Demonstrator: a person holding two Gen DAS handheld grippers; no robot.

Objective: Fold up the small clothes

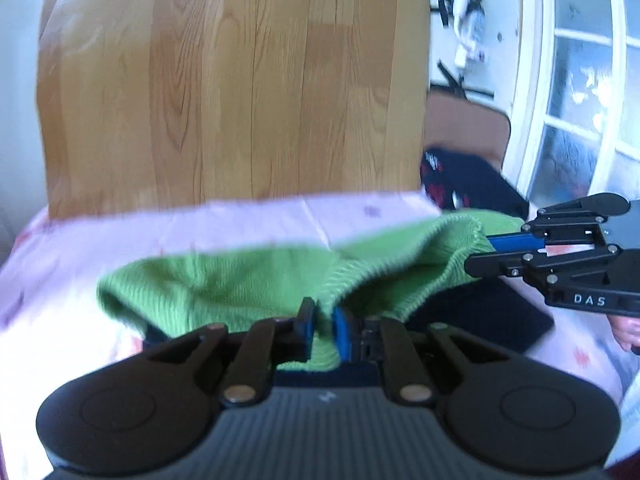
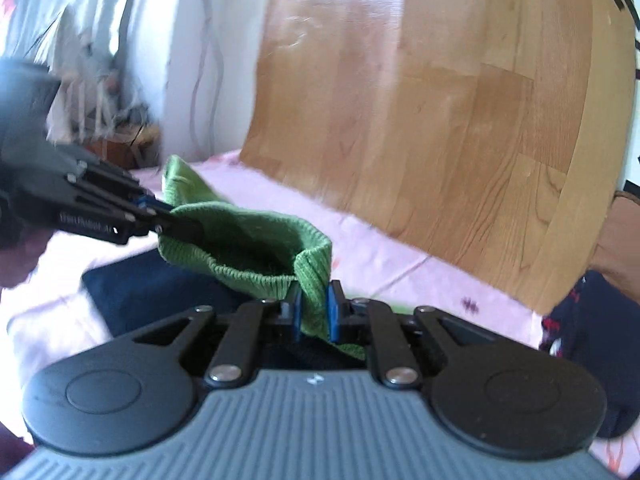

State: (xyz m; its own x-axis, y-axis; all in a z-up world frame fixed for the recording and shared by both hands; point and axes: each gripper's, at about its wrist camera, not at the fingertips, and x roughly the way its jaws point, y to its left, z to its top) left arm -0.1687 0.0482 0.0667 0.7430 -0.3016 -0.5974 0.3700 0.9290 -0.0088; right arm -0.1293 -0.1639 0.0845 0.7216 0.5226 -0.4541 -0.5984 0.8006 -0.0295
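A small green knitted garment with a ribbed hem hangs stretched between both grippers above a pink sheet. My left gripper is shut on one part of its hem. My right gripper is shut on another part of the hem. In the left wrist view the right gripper comes in from the right and pinches the green edge. In the right wrist view the left gripper comes in from the left. The garment sags open between them.
A dark navy folded cloth lies on the pink sheet under the green garment. A dark garment with red and white marks lies to the right. A wooden headboard stands behind. A white door with glass panes is at right.
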